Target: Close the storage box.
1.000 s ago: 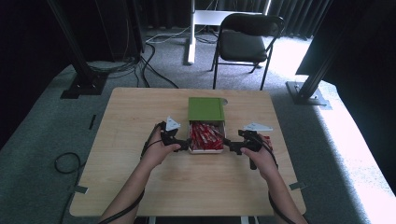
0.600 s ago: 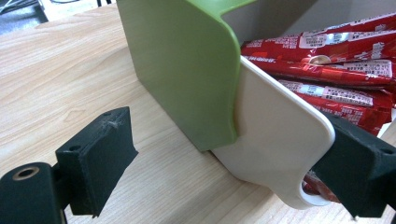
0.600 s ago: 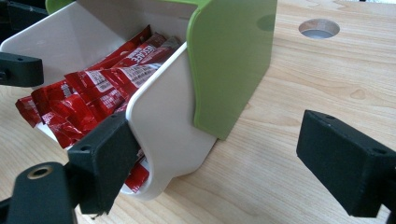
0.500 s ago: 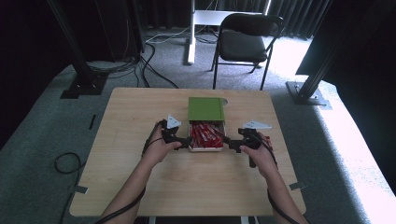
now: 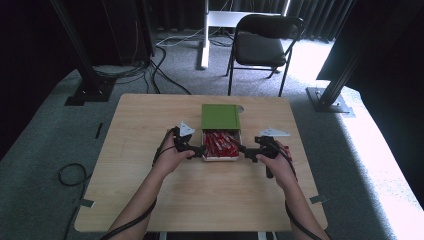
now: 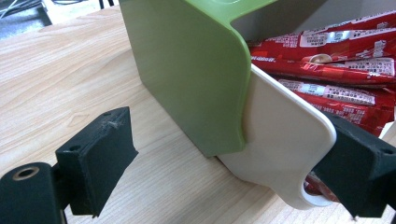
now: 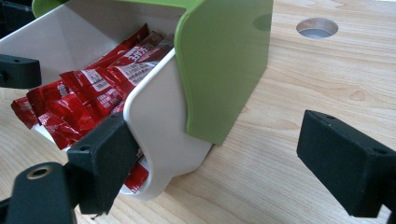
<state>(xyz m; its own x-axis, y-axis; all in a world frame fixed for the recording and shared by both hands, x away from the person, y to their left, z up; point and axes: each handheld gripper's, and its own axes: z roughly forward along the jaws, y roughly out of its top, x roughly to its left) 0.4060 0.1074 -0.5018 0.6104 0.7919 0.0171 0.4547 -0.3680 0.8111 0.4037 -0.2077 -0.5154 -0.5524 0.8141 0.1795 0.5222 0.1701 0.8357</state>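
Sits mid-table on the wooden table [image 5: 150, 200]: a white drawer-like tray [image 6: 285, 154] half slid out of a green sleeve [image 5: 220, 116], packed with red sachets [image 5: 220, 142]. Flanked on both sides – left gripper [image 5: 197, 150] at the tray's left front corner, right gripper [image 5: 248, 152] at the right front corner.

Left gripper [image 6: 233, 172]: jaws spread wide, straddling the tray's left wall, one pad outside over bare wood, the other inside against the sachets; not clamped. Right gripper [image 7: 219, 158]: likewise gaping, one pad close against the white wall, maybe just touching, the other well clear over the table. Nothing grasped by either.

Probably a light load – thin moulded plastic, stiff, glossy, so likely slippery under the foam pads. Walls thin enough to flex if pinched hard. Sachets soft, crinkly, loose; apt to shift or spill if tipped. Sleeve free to slide on the tray, so a pull on one part may leave the other behind.

Best hold, by the look of it: the white side walls near the rounded front corners, pinched across the wall's thickness, both sides evenly, kept level.
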